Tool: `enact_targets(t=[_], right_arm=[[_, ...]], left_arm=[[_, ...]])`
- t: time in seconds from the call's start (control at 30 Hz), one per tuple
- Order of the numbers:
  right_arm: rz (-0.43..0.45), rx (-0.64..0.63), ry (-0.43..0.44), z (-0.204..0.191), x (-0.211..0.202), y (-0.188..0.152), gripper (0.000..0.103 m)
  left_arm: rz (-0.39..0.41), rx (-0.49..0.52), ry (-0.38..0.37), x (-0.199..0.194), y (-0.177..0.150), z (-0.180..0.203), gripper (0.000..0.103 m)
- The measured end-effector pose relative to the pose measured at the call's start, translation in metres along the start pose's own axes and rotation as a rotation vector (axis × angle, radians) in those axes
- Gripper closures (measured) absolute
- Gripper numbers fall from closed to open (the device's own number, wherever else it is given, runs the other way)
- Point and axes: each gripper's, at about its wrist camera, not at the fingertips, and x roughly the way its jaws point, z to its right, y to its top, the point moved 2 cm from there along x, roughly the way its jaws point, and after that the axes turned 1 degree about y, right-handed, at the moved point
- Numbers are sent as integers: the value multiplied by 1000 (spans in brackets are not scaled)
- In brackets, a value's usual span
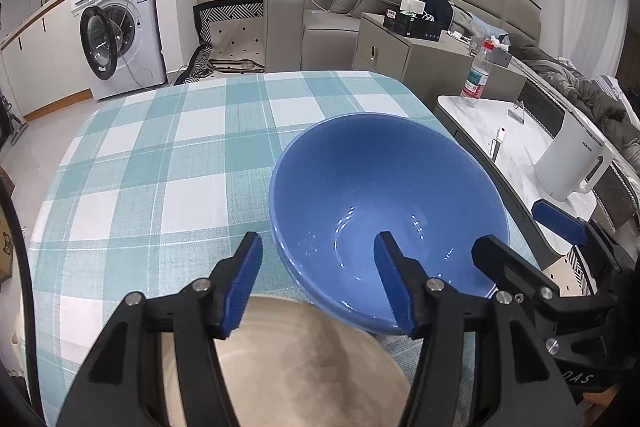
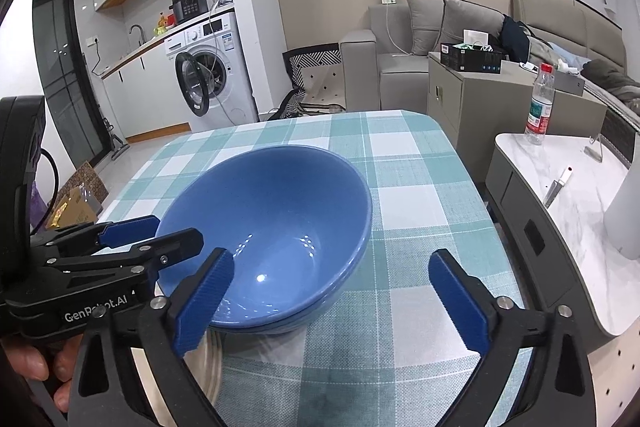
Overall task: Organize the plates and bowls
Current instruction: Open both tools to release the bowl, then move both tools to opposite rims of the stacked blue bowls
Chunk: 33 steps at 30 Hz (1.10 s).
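1. The blue bowl [image 1: 384,211] sits on the checked surface [image 1: 160,163], just ahead of both claws. From the left claw [image 1: 316,283] it lies forward and to the right, and that claw's right finger hangs over the near rim, inside the bowl, while its left finger stands outside over the cloth.
2. From the right claw [image 2: 332,303] the bowl [image 2: 272,227] lies forward and to the left. Its left finger is at the near rim and its right finger is well clear over bare cloth.
3. Both claws are apart and grip nothing. The right stands very wide, the left about half spread with the rim between its fingers but not pinched.
4. In the right wrist view a second rim line shows under the bowl, so I judge it to be nested in another; I cannot be sure.
5. A beige plate [image 1: 288,359] lies nearest the person, under the left claw, its far edge touching or tucked under the bowl.
6. The left claw looks nearer to a rim grip. The two claws crowd the same near edge and could foul each other.
7. A side table [image 2: 568,211] with a water bottle [image 2: 540,103] stands apart to the right, out of the way.
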Motion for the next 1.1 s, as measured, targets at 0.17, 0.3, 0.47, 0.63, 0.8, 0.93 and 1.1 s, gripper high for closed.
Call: enact_targets(t=[0.17, 0.3, 0.47, 0.63, 0.8, 0.93, 1.1], right_arm=[[1, 11, 0, 3, 1, 0, 1], [1, 19, 5, 5, 1, 0, 1], [-2, 24, 8, 6, 2, 0, 1], [0, 37, 32, 8, 1, 2, 1], [4, 27, 17, 9, -1, 3, 1], [-16, 7, 5, 11, 0, 0, 1], [-40, -40, -34, 15, 2, 5, 1]], left_arm=[[-32, -13, 8, 6, -2, -4, 43], [-42, -33, -4, 8, -3, -10, 33], [10, -33, 8, 2, -3, -16, 11], [19, 7, 28, 1, -1, -20, 5], [31, 40, 3, -1, 0, -24, 0], [56, 88, -11, -6, -1, -26, 0], [74, 123, -17, -8, 0, -30, 0]])
